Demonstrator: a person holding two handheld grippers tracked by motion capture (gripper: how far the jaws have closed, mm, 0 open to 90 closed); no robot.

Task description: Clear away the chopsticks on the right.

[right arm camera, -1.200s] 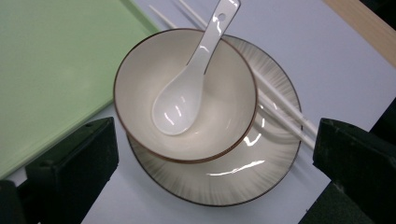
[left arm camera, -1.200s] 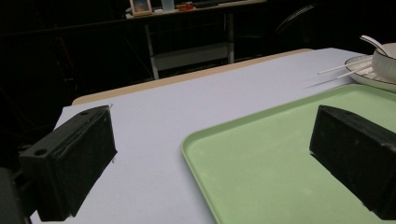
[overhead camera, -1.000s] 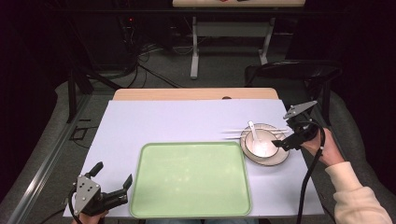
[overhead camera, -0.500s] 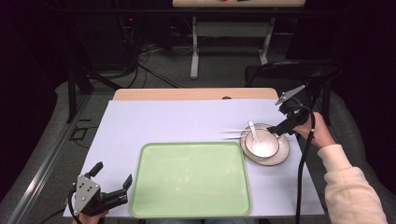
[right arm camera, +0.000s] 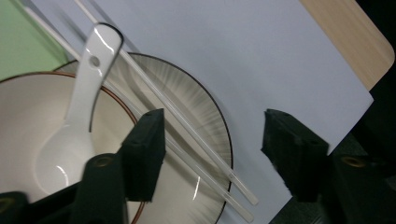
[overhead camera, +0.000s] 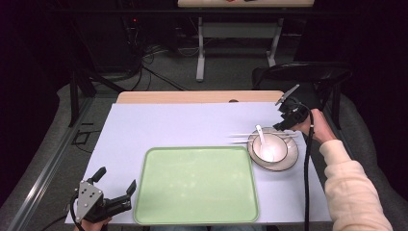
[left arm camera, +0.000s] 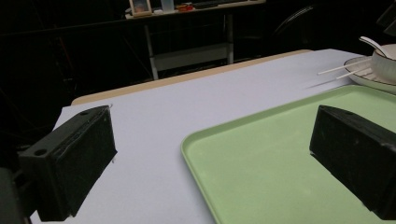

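Chopsticks [right arm camera: 187, 135] over plate [right arm camera: 212, 135] rim (table edge near)

A green tray [overhead camera: 196, 185] lies on the pale sheet [overhead camera: 168, 125] covering the wooden table [overhead camera: 192, 96]. Behind the table stand a white-legged desk [overhead camera: 238, 29], loose cables [overhead camera: 144, 53] on the floor and a dark chair [overhead camera: 300, 74].

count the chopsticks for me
2 chopsticks, lying side by side across the far rim of the plate, behind the bowl, tips pointing toward the table's middle. No others seem hidden.
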